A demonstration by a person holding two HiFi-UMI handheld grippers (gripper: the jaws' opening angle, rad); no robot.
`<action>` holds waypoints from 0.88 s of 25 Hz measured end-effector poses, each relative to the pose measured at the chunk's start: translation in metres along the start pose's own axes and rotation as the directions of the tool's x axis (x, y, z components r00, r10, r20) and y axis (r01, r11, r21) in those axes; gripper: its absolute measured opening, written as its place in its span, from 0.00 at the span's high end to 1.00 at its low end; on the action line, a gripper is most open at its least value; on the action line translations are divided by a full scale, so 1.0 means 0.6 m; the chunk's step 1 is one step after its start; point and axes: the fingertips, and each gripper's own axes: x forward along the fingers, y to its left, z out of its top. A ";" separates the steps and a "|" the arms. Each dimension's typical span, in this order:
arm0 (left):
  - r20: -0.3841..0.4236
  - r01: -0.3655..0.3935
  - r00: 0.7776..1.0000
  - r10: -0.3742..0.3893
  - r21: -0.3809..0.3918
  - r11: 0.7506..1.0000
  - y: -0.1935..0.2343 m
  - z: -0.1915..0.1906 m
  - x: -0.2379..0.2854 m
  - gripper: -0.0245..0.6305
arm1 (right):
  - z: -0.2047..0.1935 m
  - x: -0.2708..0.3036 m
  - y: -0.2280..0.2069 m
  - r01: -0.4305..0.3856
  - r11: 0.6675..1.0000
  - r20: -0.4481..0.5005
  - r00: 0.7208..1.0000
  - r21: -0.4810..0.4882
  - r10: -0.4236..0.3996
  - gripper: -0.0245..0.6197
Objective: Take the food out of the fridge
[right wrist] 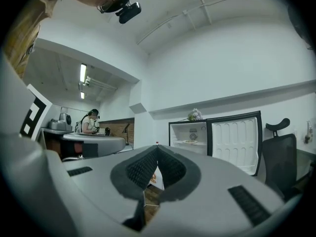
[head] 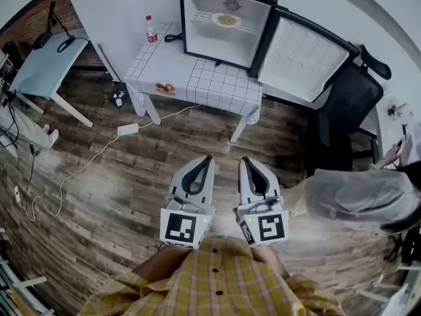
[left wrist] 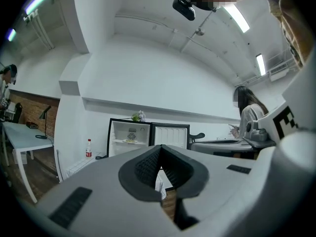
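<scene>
A small black fridge (head: 223, 25) stands open on a white checked table (head: 197, 81), its door (head: 302, 61) swung to the right. A plate of food (head: 227, 20) rests on its upper shelf, also seen as the plate (left wrist: 130, 141) and the plate (right wrist: 189, 142). A second plate of food (head: 165, 88) lies on the table's front left. My left gripper (head: 208, 157) and right gripper (head: 243, 159) are held level side by side over the wooden floor, well short of the table. Both are shut and hold nothing.
A red-capped bottle (head: 151, 29) stands at the table's back left. A black office chair (head: 345, 104) is right of the fridge door. A light desk (head: 46, 64) stands at left; a cable and power strip (head: 127, 129) cross the floor. A person (head: 368, 196) sits at right.
</scene>
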 end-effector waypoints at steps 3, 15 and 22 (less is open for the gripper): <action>0.012 0.020 1.000 -0.021 0.027 0.999 0.018 0.010 0.009 0.95 | 0.000 0.021 0.001 0.011 1.000 -0.006 1.000 -0.005 -0.011 0.95; 0.008 0.053 0.999 -0.053 0.020 0.998 0.052 0.008 0.065 0.95 | -0.007 0.082 -0.020 0.040 0.999 -0.023 0.999 0.011 -0.040 0.95; 0.011 0.034 0.999 -0.035 0.030 0.999 0.070 0.024 0.120 0.95 | 0.005 0.136 -0.047 0.007 1.000 -0.014 1.000 0.012 -0.006 0.95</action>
